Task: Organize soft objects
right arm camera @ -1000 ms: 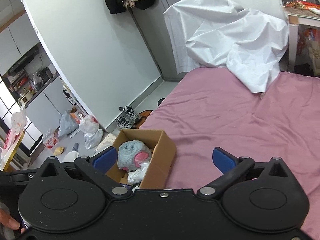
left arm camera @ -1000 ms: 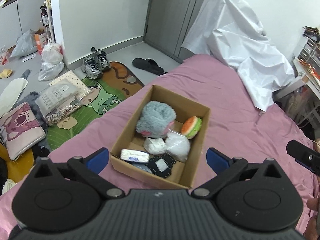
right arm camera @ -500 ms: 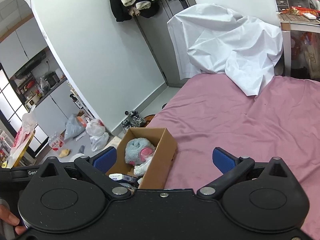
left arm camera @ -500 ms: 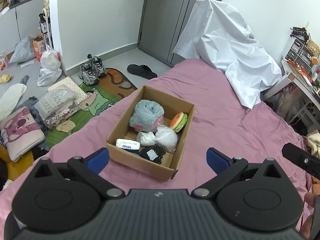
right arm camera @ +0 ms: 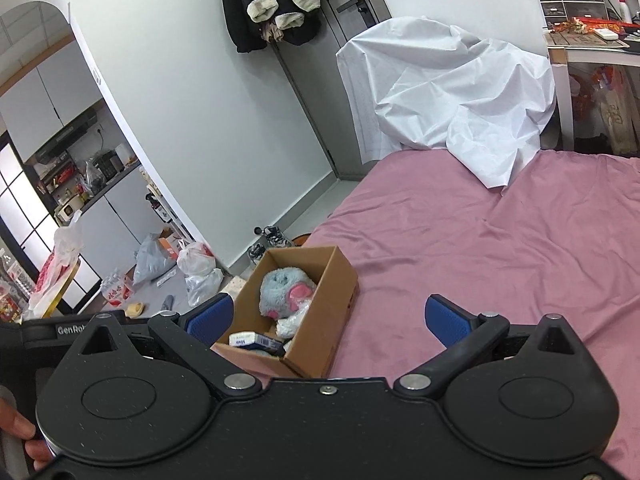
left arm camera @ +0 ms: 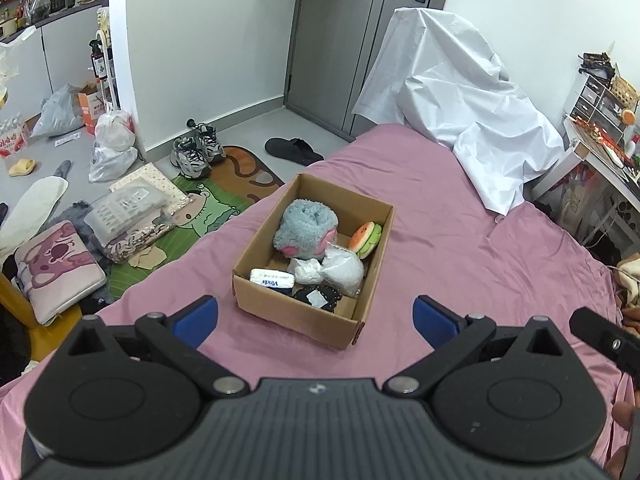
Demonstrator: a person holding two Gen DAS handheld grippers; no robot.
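Both grippers have drawn back from the cardboard box (left arm camera: 308, 276), which sits near the bed's (left arm camera: 460, 248) left edge. Left gripper (left arm camera: 316, 316) and right gripper (right arm camera: 329, 316) hover with jaws wide, holding nothing. Inside the box lie a grey plush toy (left arm camera: 306, 228), burger toy (left arm camera: 365, 238) and tissue pack (left arm camera: 272, 279).

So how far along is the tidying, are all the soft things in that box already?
It looks nearly finished. The cardboard box on the pink bed already holds a grey plush, a burger toy, a tissue pack and bagged white items. Nothing is in hand: the left gripper and right gripper are both open and empty. No loose soft thing shows on the bed.
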